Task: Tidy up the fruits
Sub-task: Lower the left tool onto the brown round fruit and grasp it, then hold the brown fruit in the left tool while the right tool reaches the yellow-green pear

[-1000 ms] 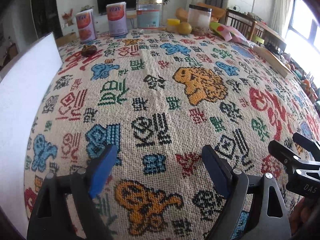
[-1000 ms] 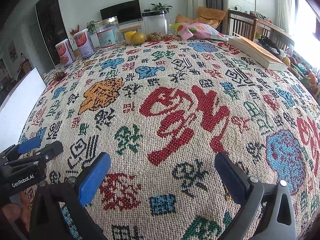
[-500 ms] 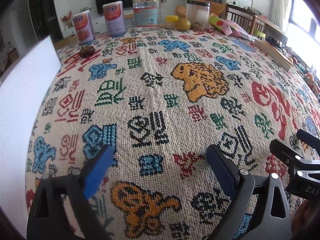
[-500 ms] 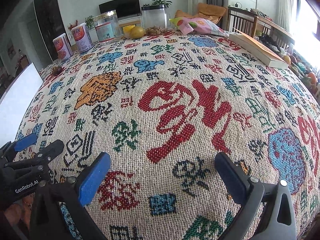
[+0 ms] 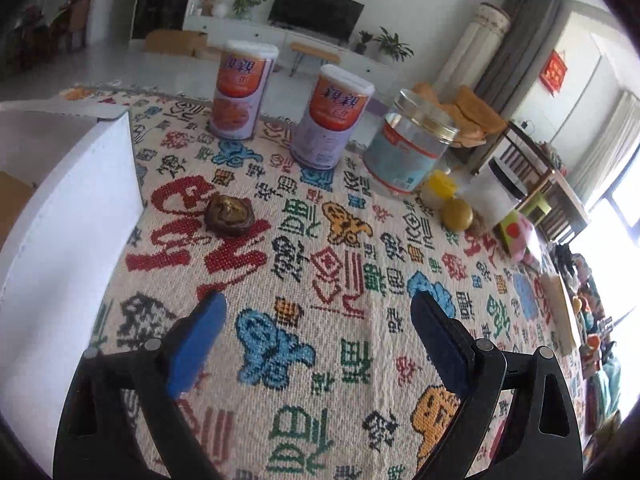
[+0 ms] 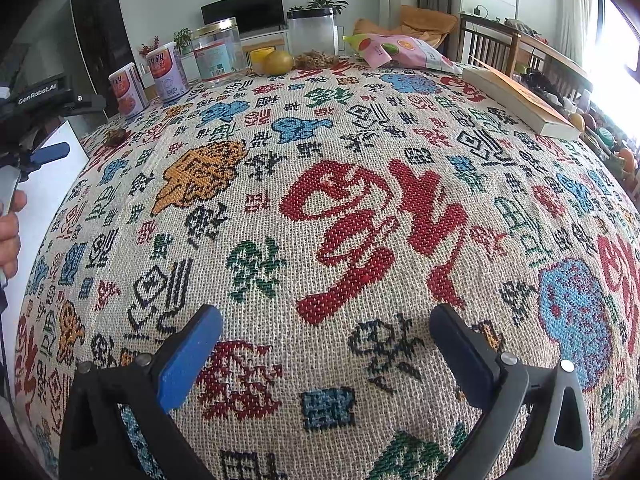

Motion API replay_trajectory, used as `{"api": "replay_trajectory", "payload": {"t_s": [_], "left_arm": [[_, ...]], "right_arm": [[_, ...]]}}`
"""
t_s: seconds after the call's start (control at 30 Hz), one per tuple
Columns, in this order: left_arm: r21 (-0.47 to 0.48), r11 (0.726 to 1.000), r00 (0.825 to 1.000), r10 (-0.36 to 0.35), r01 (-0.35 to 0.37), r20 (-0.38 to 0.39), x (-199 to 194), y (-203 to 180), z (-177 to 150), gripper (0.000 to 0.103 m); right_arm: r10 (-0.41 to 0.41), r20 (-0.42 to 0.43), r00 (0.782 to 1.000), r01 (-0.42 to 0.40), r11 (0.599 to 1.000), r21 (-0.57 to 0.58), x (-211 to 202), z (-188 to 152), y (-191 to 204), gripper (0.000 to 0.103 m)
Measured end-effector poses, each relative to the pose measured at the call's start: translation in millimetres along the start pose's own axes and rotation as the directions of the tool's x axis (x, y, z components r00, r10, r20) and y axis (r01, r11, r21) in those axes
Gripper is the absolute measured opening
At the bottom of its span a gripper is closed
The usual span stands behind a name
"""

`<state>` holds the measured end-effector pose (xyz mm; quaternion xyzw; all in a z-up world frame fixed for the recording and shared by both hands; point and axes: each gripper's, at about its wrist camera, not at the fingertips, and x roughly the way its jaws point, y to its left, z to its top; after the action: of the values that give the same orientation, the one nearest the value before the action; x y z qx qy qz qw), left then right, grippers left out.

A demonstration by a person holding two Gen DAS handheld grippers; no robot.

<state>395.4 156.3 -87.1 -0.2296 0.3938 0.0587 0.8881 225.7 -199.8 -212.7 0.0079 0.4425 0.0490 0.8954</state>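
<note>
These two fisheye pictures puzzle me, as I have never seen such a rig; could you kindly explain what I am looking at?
There is no robot: a person holds a two-fingered claw in each hand, with a camera on each looking along its fingers. One picture is from the left claw, the other from the right claw. Both are open and hold nothing. Below lies a patterned tablecloth with a brown fruit, a yellow-green fruit, two cans, jars, a snack bag and a book.
</note>
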Motion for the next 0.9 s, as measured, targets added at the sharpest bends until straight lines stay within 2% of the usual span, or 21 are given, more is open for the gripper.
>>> {"api": "replay_trajectory", "payload": {"t_s": [0.07,0.13,0.3,0.37,0.4,0.43,0.47,0.57,0.67,0.8,0.9], "left_arm": [[0.010,0.998,0.997,0.056,-0.055,-0.052,32.7,14.7,16.5,0.093],[0.046,0.992,0.992,0.116,-0.114,-0.055,51.9,23.3,23.3,0.093],[0.066,0.988,0.990,0.139,-0.136,-0.035,73.8,29.2,27.5,0.090],[0.140,0.971,0.981,0.196,-0.193,-0.008,78.4,21.3,26.2,0.074],[0.171,0.961,0.975,0.221,-0.218,0.001,80.7,18.0,24.6,0.058],[0.192,0.953,0.972,0.236,-0.234,0.014,81.9,15.9,23.9,0.050],[0.205,0.950,0.972,0.234,-0.234,0.024,82.1,16.3,23.4,0.045],[0.208,0.950,0.973,0.226,-0.232,0.052,75.8,17.8,19.3,0.043],[0.197,0.960,0.979,0.185,-0.199,0.089,54.5,13.9,11.5,0.043],[0.183,0.982,0.998,0.048,-0.056,0.044,18.8,-14.7,-17.4,0.043],[0.202,0.978,0.998,-0.056,0.060,-0.028,-14.0,-43.7,-58.1,0.043]], "right_arm": [[-0.001,-0.002,1.000,0.001,1.000,-0.008,0.4,-0.1,1.7,0.103],[0.000,-0.004,1.000,0.000,1.000,-0.014,0.8,0.1,2.5,0.103],[-0.012,-0.013,1.000,0.012,0.999,-0.033,2.2,0.6,6.2,0.103],[-0.019,-0.016,1.000,0.018,0.999,-0.038,2.6,0.8,7.4,0.103],[-0.019,-0.016,1.000,0.019,0.999,-0.039,2.6,0.7,7.4,0.103],[-0.018,-0.015,1.000,0.018,0.999,-0.037,2.6,0.8,7.6,0.103],[-0.017,-0.015,1.000,0.017,0.999,-0.036,2.6,0.7,7.7,0.103],[-0.019,-0.015,1.000,0.018,0.999,-0.036,2.9,1.2,8.3,0.103],[-0.019,-0.015,1.000,0.019,0.999,-0.036,3.3,1.4,8.6,0.103],[-0.020,-0.016,1.000,0.019,0.999,-0.037,3.4,1.5,8.8,0.103],[-0.017,-0.015,1.000,0.017,0.999,-0.035,3.4,1.7,9.1,0.103]]}}
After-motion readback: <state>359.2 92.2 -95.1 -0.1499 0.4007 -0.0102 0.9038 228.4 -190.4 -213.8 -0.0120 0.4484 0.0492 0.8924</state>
